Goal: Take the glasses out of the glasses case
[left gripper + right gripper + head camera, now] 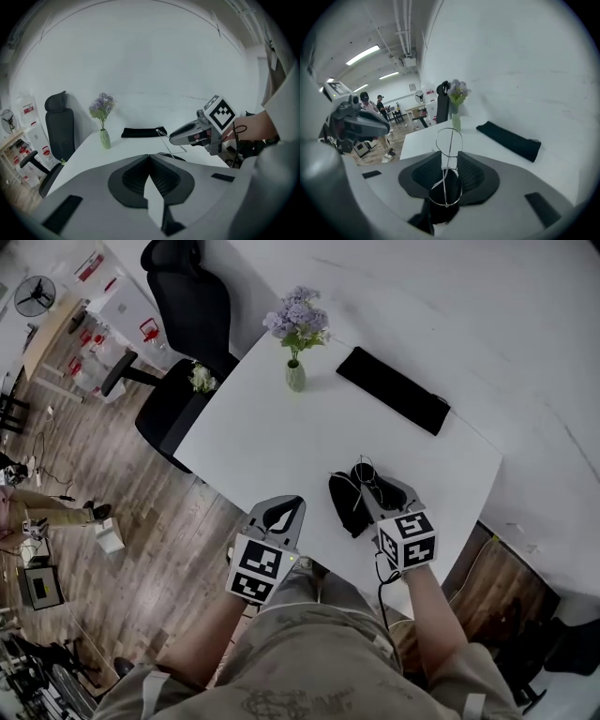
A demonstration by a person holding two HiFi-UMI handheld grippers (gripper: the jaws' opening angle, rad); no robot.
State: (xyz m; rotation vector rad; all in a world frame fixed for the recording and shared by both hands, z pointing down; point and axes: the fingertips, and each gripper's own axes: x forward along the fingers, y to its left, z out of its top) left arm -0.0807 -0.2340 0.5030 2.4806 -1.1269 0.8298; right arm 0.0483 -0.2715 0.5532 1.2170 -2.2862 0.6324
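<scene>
My left gripper and right gripper are grey with black-and-white marker cubes. A black cable loops at the right one's six o'clock; my clothes are patterned olive.

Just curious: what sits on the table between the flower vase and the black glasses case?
Nothing; in the head view that stretch of white table between vase and glasses case is bare.

Head view overhead, gripper views low (shared table)
</scene>
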